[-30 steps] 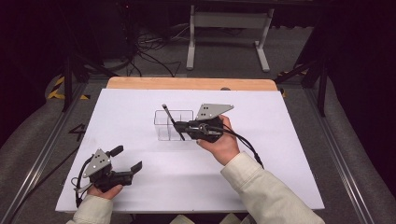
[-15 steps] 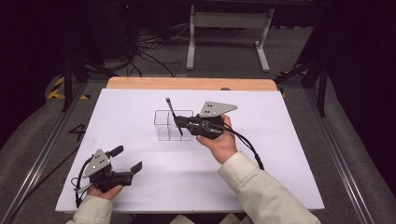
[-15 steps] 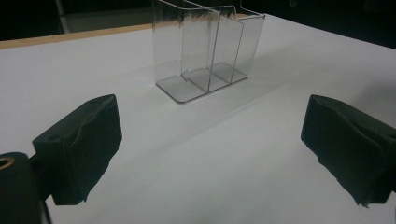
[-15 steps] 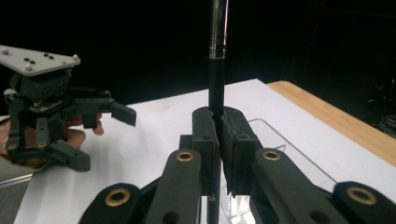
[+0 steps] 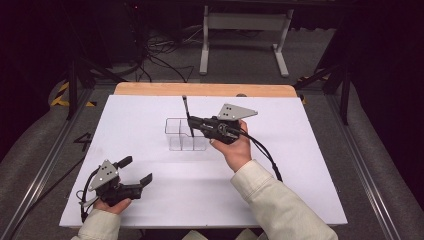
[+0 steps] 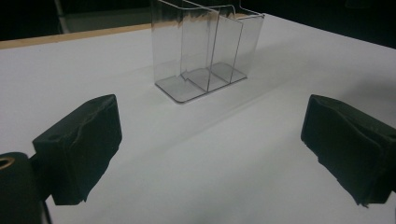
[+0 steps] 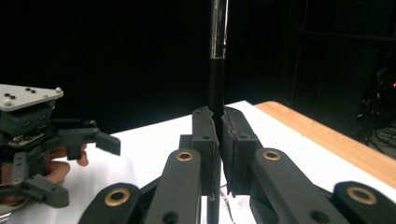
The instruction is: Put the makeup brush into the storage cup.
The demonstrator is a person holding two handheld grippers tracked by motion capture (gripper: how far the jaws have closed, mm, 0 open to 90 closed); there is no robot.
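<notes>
Right hand-held gripper [image 5: 192, 121] pinches slim black pen [image 5: 187, 114] above clear organizer [image 5: 184, 134].

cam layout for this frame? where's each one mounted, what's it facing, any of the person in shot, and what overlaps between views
High view: above the person's side, looking forward and down on the table; both forearms, left gripper, right gripper.
Left gripper view: on the left gripper, facing the clear organizer between open jaws.
Right gripper view: on the right gripper, along jaws shut on an upright black pen; left hand beyond.
Shared: organizer in high and left views.
</notes>
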